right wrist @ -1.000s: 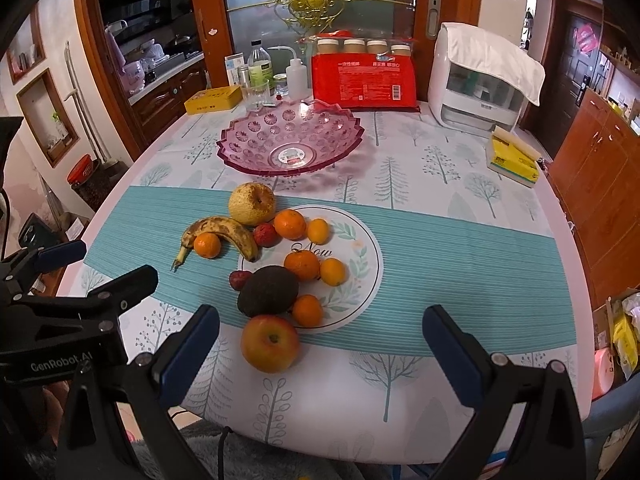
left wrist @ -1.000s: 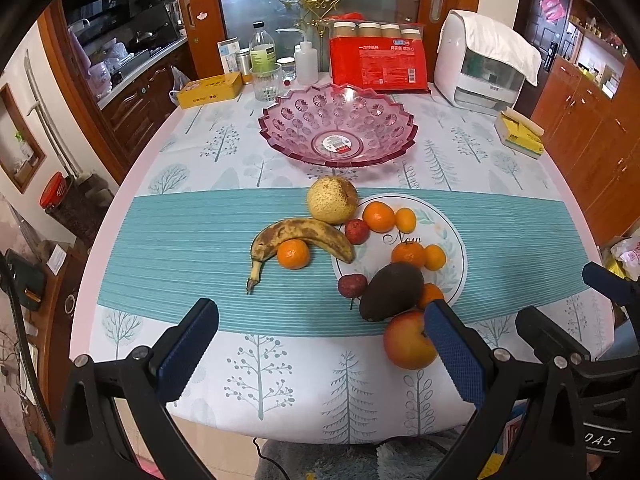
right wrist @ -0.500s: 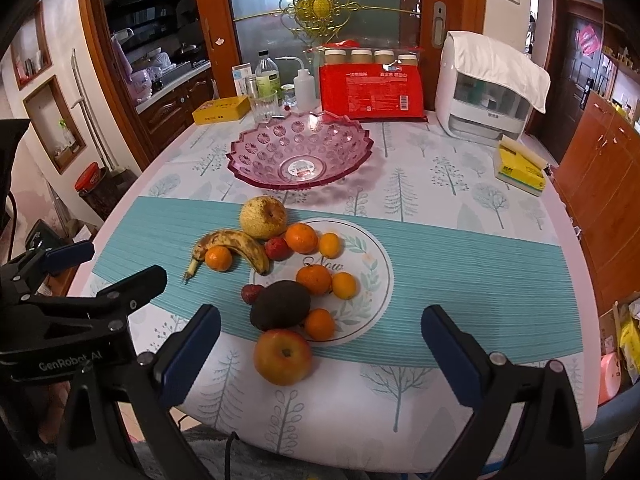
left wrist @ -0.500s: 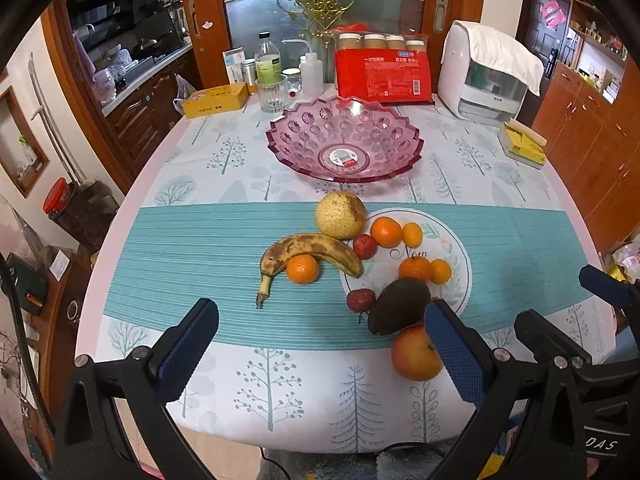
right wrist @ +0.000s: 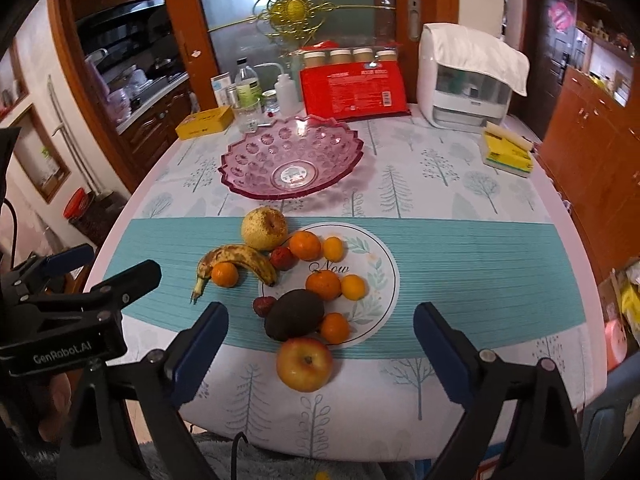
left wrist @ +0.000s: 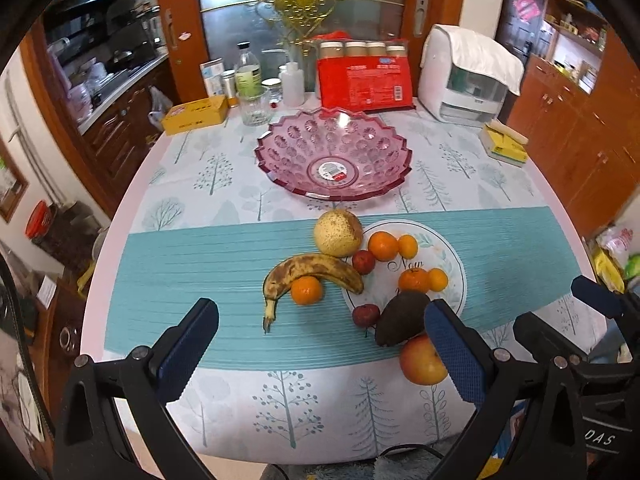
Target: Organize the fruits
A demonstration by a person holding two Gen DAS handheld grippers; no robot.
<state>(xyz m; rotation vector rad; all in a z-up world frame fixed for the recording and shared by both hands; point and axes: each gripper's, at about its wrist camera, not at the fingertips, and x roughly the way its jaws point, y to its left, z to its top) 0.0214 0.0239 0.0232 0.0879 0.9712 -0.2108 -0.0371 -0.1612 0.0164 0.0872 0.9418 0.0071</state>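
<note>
An empty pink glass bowl (left wrist: 334, 156) (right wrist: 291, 160) stands at the back of the table. In front of it lie a pear (right wrist: 264, 228), a spotted banana (left wrist: 312, 274) (right wrist: 236, 260), several small oranges (right wrist: 305, 245), small red fruits (right wrist: 282, 258), a dark avocado (right wrist: 294, 314) and an apple (right wrist: 305, 363) (left wrist: 422, 362), on and around a white plate (right wrist: 376, 280). My left gripper (left wrist: 320, 356) is open and empty above the near table edge. My right gripper (right wrist: 320, 354) is open and empty, with the apple seen between its fingers.
A red package (right wrist: 354, 90), bottles (right wrist: 246, 86), a yellow box (right wrist: 204, 122), a white appliance (right wrist: 468, 80) and a yellow sponge pack (right wrist: 506, 152) line the back and right. A teal runner (right wrist: 480, 276) crosses the table. The left gripper shows in the right wrist view (right wrist: 76, 300).
Both grippers have moved back and up a little from the table, so the fruit sits lower in the views. Both stay open. No fruit has moved.
</note>
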